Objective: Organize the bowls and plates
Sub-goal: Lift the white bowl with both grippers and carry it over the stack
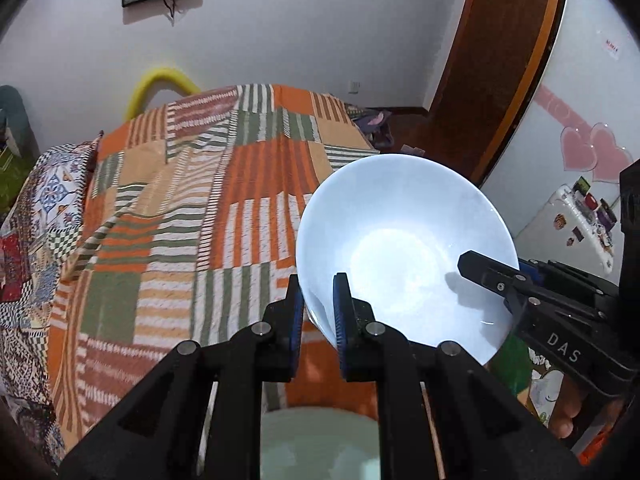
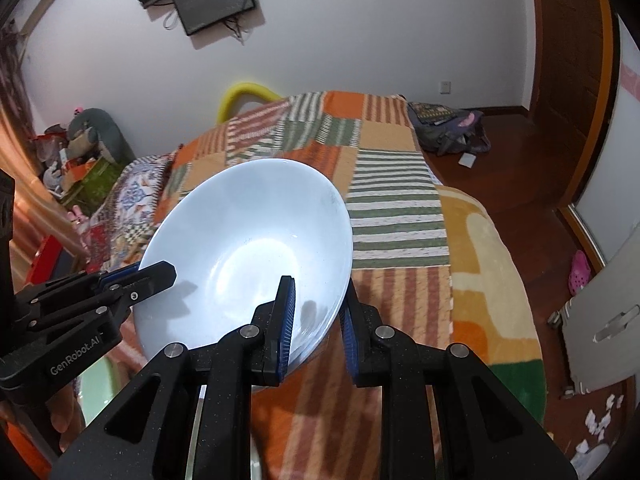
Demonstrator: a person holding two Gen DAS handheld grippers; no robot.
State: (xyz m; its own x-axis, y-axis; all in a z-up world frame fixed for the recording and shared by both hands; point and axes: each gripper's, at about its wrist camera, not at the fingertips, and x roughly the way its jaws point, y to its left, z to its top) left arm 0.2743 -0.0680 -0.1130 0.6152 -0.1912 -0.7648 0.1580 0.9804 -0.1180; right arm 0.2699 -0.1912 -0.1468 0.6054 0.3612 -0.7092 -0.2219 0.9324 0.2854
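Both tongs [image 1: 318, 292] [image 2: 316, 300] grip white bowl [image 1: 404, 248].

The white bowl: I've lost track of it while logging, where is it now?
The white bowl is held in the air above the patchwork bedspread, gripped on opposite rims by the left gripper and the right gripper.

white bowl [image 1: 404, 248], both grippers' jaws clamping rim
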